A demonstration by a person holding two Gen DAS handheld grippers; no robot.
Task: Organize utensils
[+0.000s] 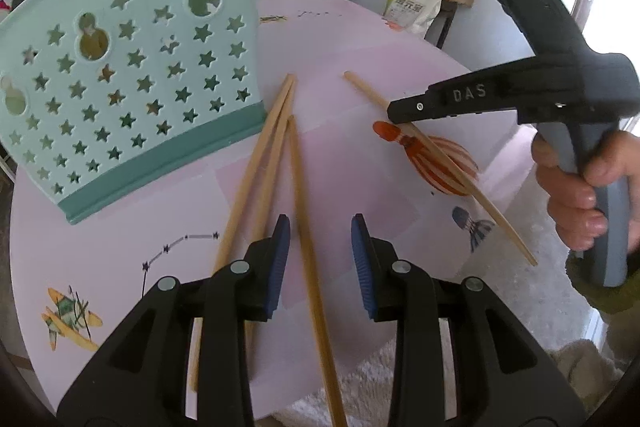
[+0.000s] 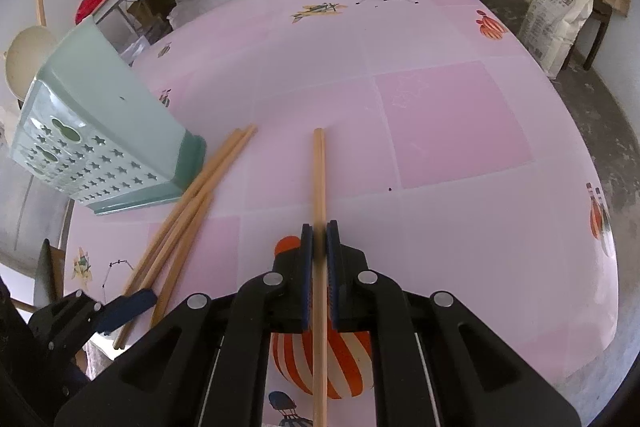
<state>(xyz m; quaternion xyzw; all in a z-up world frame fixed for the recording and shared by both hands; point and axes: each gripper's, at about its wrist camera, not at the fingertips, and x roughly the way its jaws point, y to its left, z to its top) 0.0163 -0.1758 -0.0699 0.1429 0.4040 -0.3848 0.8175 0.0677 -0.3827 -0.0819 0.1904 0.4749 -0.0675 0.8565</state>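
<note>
Nearest you, your left gripper (image 1: 320,263) has its blue pads parted with one loose chopstick (image 1: 308,227) running up between them, neither pad pressing on it, so nothing is held there; your right gripper (image 2: 320,259) is pinched narrow on a single chopstick (image 2: 319,179), which sticks out ahead of the fingers and trails back under them over the pink tablecloth (image 2: 440,115). Just left of the loose stick lie two more chopsticks (image 1: 260,163), crossing it close to the left fingers, and their far tips rest near the dark base of the mint utensil holder (image 1: 132,75), which lies tipped over on its side. The likely trouble, as I judge it: if you close the left pads here you may catch a neighbouring stick as well or nudge the bundle so it rolls; the held stick is gripped at one point, so it can pivot or slip if its tip bumps the holder or the cloth. Your right hand (image 1: 580,187) and its gripper body sit close on the right of the left wrist view, so swinging either tool inward risks a clash. The near table edge runs just under the grippers, and a pushed stick could slide off; farther out the cloth is open and bare, which gives you room to carry towards the holder
</note>
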